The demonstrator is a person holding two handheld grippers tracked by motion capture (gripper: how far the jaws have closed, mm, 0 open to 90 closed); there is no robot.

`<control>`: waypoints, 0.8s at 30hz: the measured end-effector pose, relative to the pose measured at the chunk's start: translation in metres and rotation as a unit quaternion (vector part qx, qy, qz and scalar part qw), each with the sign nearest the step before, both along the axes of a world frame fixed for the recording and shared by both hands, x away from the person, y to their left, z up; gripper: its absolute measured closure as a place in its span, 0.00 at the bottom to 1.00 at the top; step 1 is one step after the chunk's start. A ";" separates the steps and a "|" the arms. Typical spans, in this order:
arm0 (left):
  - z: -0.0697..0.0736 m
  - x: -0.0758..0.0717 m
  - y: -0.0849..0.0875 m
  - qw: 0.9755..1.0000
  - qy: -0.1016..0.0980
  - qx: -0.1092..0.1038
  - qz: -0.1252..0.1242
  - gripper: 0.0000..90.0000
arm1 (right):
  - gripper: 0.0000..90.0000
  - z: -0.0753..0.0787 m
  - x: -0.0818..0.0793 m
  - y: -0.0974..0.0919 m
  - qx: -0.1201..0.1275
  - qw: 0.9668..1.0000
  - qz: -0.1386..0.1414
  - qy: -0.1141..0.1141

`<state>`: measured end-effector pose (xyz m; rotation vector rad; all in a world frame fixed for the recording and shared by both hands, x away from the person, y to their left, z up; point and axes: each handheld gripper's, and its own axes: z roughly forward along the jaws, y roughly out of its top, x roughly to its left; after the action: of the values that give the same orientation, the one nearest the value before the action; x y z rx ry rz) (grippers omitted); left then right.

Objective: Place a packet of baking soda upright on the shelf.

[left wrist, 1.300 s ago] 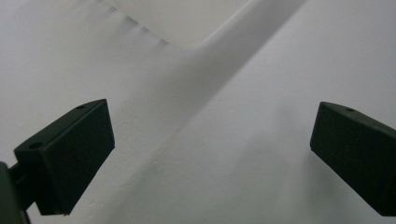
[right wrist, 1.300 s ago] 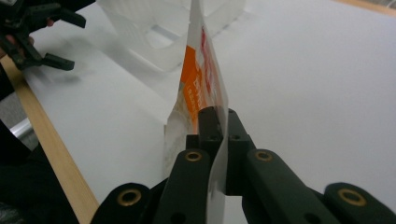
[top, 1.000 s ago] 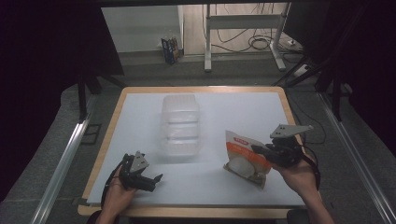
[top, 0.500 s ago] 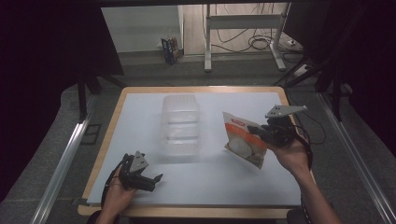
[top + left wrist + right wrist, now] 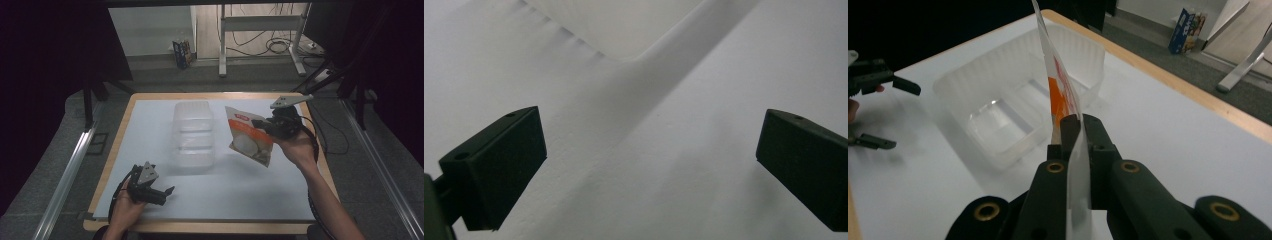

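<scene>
White table (image 5: 250,195) under dim light: right hand-held gripper (image 5: 261,124) pinches the snack pouch (image 5: 248,140) aloft, right of centre, beside the clear tub (image 5: 194,134). Left hand-held gripper (image 5: 165,192) waits, jaws apart and empty, lower left. Next, I'd say: carry over the tub, lower, release.

White-covered worktop (image 5: 250,200) with wooden rim; clear plastic container (image 5: 194,134) sits on it, near the middle, open side up.

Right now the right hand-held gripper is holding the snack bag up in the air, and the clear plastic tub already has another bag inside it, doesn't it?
Not quite. The right hand-held gripper does hold the snack bag up, but the clear plastic tub is empty, as the right gripper view shows.
</scene>
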<state>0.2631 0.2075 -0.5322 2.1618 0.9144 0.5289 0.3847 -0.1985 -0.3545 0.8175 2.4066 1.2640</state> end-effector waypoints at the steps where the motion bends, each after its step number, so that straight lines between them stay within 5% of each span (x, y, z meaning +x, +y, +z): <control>1: 0.001 0.000 0.000 1.000 0.002 -0.005 -0.002 0.00 | 0.98 0.001 0.003 0.003 0.002 1.000 0.002 -0.001; 24: 0.002 0.000 0.001 0.999 0.010 -0.042 -0.012 0.00 | 0.98 0.025 0.050 0.066 0.016 1.000 0.020 -0.017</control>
<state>0.2626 0.2081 -0.5302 2.1024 0.9054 0.4492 0.4347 -0.1329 -0.3298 0.7533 2.3933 1.3234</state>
